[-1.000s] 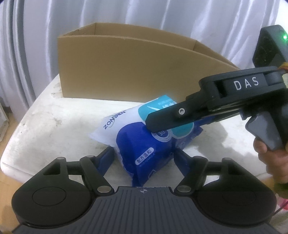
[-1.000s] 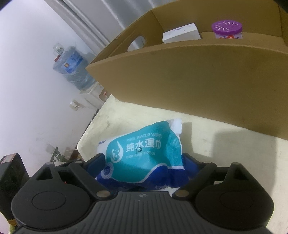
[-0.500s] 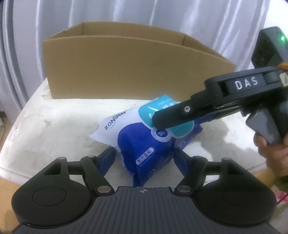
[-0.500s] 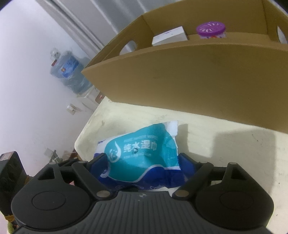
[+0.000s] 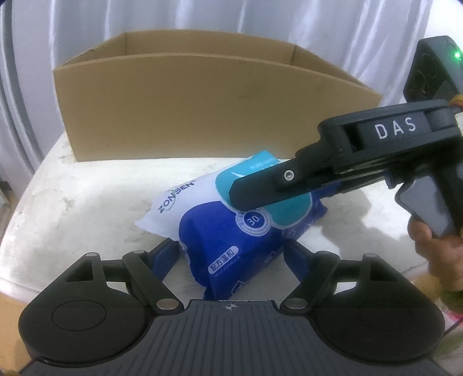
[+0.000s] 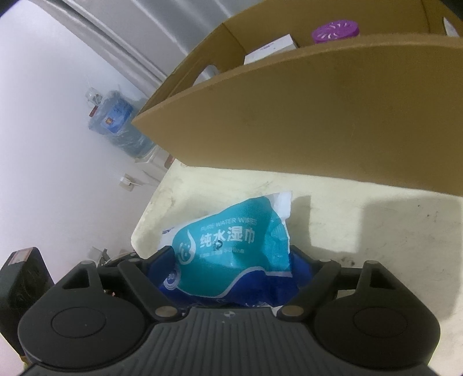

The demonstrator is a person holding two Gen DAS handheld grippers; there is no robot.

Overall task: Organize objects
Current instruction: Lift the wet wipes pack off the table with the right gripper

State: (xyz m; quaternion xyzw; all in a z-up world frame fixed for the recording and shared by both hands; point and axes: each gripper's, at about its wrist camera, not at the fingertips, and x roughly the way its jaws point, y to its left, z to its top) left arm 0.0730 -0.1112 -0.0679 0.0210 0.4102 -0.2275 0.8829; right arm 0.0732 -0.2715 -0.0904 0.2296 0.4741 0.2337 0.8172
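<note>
A blue, teal and white pack of wet wipes (image 5: pixel 228 231) lies on the white table (image 5: pixel 86 202), also in the right wrist view (image 6: pixel 231 257). My left gripper (image 5: pixel 231 254) has its fingers on both sides of the pack's near end, shut on it. My right gripper (image 6: pixel 231 266) is shut on the pack's other end; it shows in the left wrist view (image 5: pixel 260 191) reaching in from the right. Behind stands an open cardboard box (image 5: pixel 202 107).
In the box (image 6: pixel 318 115) I see a purple-lidded round container (image 6: pixel 335 33) and a white carton (image 6: pixel 272 50). A water bottle (image 6: pixel 115 121) stands on the floor past the table's left edge. Curtains (image 5: pixel 231 23) hang behind the box.
Both grippers stay closed on the pack. The right wrist view has turned and lifted, showing more of the box's inside; the box has shifted slightly in the left view.
</note>
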